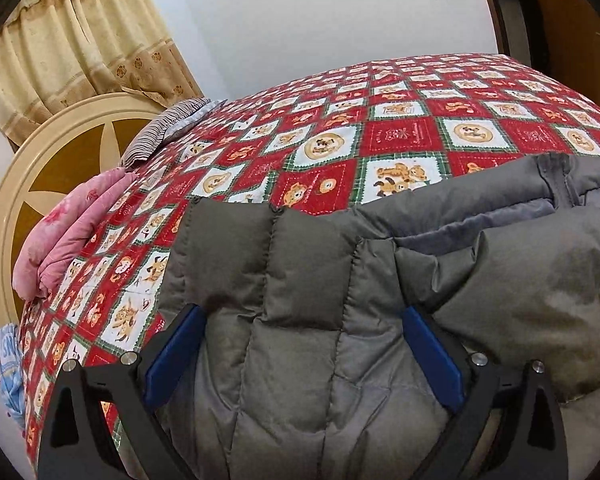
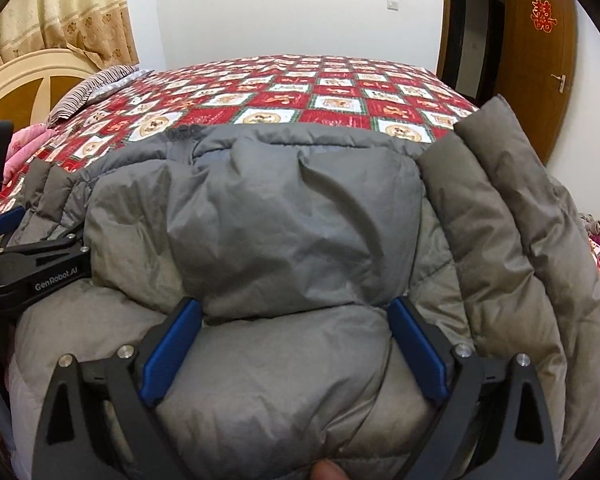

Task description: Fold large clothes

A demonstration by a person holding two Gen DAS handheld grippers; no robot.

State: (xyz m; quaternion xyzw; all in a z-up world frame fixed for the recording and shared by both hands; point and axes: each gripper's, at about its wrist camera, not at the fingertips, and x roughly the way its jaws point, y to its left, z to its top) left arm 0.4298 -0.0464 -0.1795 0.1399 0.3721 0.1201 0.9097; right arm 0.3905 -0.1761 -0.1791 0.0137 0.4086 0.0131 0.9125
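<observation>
Both sets of tongs, left tongs [image 1: 303, 322] and right tongs [image 2: 295, 314], are spread wide around the bunched grey down jacket [image 2: 292, 216] lying on the bed [image 1: 400, 120], apparently mid-fold, so closing on a thick fold is called for next.

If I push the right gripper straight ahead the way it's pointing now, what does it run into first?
The grey puffer jacket. The right gripper has its jaws open around a puffy fold, so it would likely press deeper into that padding at once; the red patterned bedspread lies beyond. Depth is uncertain.
</observation>
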